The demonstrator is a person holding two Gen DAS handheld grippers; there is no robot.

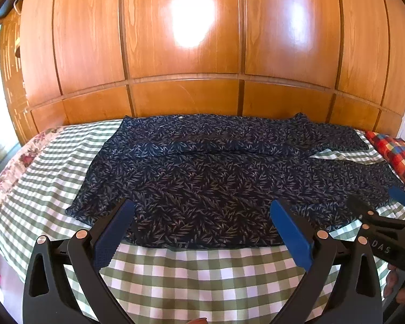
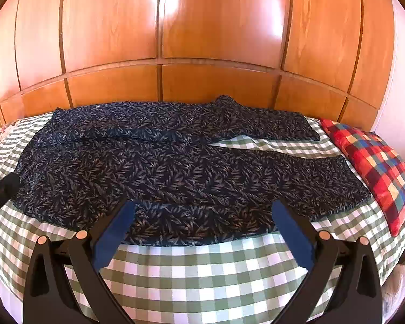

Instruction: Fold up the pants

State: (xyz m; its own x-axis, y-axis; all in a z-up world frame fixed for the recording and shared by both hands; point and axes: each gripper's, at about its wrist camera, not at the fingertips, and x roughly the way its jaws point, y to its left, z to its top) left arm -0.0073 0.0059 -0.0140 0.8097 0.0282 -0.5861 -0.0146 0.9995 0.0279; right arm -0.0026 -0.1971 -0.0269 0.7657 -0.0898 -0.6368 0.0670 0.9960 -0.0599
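- Behind: wooden wardrobe with glossy orange panels, strong light reflections on the doors.
- In front of it: bed with green-and-white checked cover, floral fabric at the far left edge.
- On the bed, spread flat: dark blue pants with small leaf print, waist to the left, two legs going to the right and slightly apart at the ends, checked cover visible between them.
- Just beside the leg ends, on the right: red, blue and yellow checked pillow.
- Left gripper: blue-padded fingers wide apart, above the near edge of the pants by the waist part, nothing between them.
- Right gripper: fingers also wide apart, over the near edge of the pants toward the leg side, holding nothing.
- In the left wrist view, right gripper seen at the lower right edge, close to the near leg; contact with the cloth not possible to tell.
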